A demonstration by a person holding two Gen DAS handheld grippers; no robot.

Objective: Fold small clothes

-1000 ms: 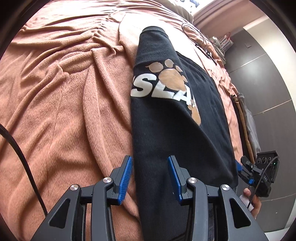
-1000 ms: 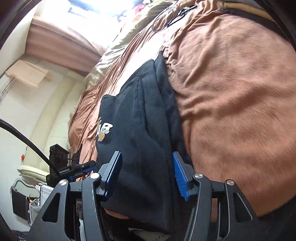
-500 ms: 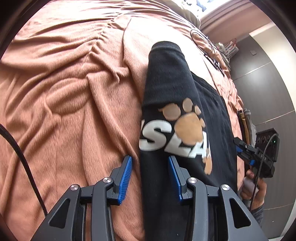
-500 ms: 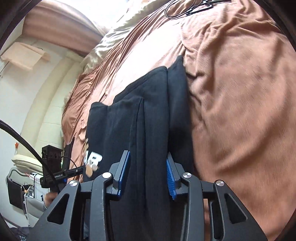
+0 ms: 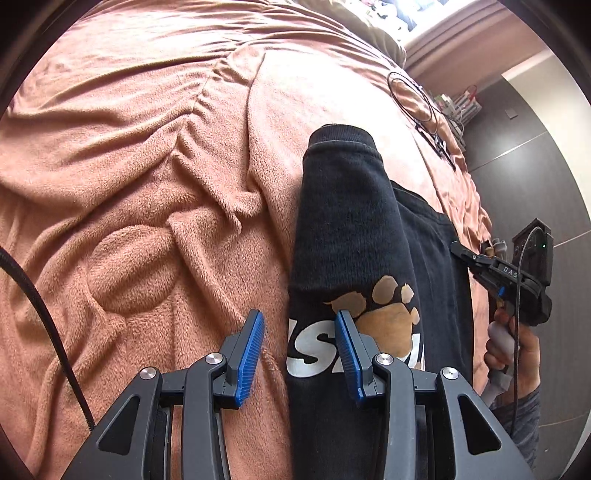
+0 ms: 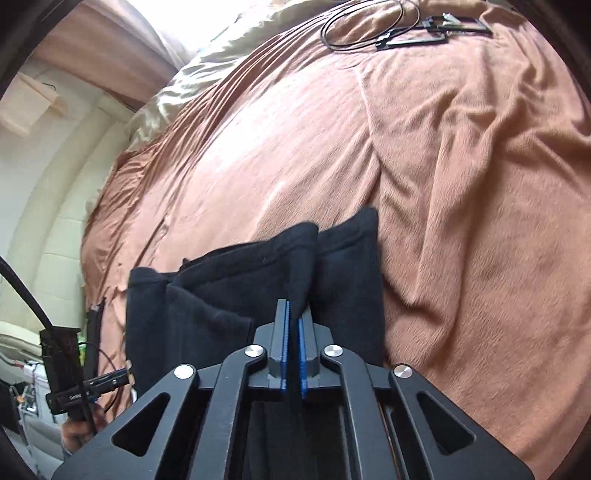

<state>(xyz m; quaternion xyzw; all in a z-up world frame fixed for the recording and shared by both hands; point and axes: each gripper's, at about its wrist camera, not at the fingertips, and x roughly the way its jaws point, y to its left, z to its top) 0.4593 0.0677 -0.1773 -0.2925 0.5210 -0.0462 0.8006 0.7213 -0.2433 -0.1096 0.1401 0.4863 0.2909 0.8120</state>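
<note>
A black shirt with a tan paw print and white letters lies folded into a long strip on the brown blanket. My left gripper is open over the strip's left edge by the print; the edge lies between the jaws and the pads do not press it. In the right wrist view, my right gripper is shut on a raised fold of the black shirt. Seen from the left wrist, the right gripper reaches the strip's right edge, with a hand holding it.
Rumpled blanket with deep creases spreads left of the shirt. A coiled black cable and flat black frames lie at the bed's far end. A pale pillow sits beyond. Dark wall panels stand past the bed's right side.
The right jaws have closed from wide apart onto a fold of the shirt. Both grippers have travelled forward along the strip; the paw print has come from far ahead to the left fingers.
</note>
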